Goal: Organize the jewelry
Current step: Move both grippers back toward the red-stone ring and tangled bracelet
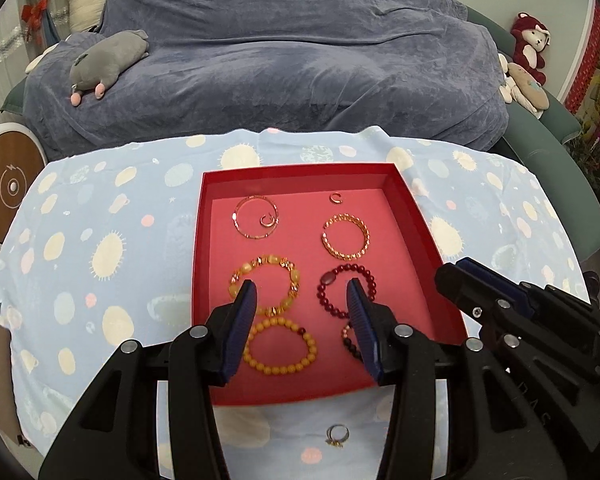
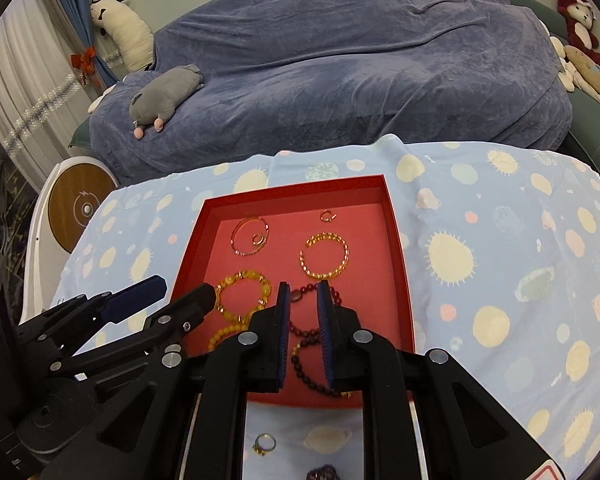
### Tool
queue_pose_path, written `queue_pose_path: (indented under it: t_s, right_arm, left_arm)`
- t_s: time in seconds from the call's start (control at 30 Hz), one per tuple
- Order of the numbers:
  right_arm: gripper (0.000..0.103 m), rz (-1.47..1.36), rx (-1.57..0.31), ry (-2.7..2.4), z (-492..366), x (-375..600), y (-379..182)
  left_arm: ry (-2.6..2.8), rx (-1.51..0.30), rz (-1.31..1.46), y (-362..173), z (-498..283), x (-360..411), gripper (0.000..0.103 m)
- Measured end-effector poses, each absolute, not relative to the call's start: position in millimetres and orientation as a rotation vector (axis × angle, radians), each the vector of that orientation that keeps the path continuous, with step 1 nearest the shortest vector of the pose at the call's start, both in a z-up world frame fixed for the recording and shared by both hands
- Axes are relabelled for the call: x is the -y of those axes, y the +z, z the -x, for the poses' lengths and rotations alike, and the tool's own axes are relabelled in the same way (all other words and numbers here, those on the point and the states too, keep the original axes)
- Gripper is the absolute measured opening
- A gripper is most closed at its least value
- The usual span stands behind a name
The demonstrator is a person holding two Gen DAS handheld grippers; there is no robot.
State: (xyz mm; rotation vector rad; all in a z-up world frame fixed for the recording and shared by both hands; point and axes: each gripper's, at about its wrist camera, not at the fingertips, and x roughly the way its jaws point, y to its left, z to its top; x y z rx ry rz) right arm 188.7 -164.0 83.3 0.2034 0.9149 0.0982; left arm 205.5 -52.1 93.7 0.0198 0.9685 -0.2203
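Jewelry, as we count it: in the red tray (image 1: 412,216), at the far end, a thin gold bangle (image 1: 256,217) with a small ear cuff (image 1: 266,220) inside its loop, a second cuff (image 1: 335,197), and a gold chain bracelet (image 1: 345,236). Nearer us lie a chunky amber bracelet (image 1: 265,285), a dark red bead bracelet (image 1: 346,292), a yellow bead bracelet (image 1: 279,346), and another dark bead bracelet (image 2: 306,364), partly hidden. One ring (image 1: 336,435) lies outside the tray, on the patterned cloth (image 1: 100,248) over the surface. We hold the left hand-held gripper (image 1: 302,294) above the tray, jaws apart and empty; the right hand-held gripper (image 2: 303,292) beside it shows a narrow gap, nothing between its pads. Beyond: a sofa under a blue cover (image 1: 284,40), with a grey plush (image 1: 108,60).
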Motion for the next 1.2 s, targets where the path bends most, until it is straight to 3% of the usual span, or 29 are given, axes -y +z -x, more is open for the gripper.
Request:
queue_pose_path:
  t_s: [0.3, 0.43, 0.63, 1.2]
  right_arm:
    - [0.016, -0.214, -0.953, 0.096, -113.3, 156.5, 64.5]
    - [0.025, -0.23, -0.982, 0.079, -88.2, 159.1, 47.0]
    - [0.026, -0.237, -1.066, 0.056, -57.7, 161.2, 9.6]
    - [0.026, -0.203, -1.123, 0.049, -58.5, 144.7, -23.1]
  left_arm:
    - [-0.235, -1.011, 0.0, 72.9, -133.1, 42.2, 0.044]
    - [-0.23, -1.033, -0.01, 57.8, -108.2, 40.2, 0.045]
    - [-0.207, -1.076, 0.007, 33.7, -80.0, 26.1, 0.045]
    - [-0.161, -1.11, 0.038, 14.8, -55.7, 2.1, 0.046]
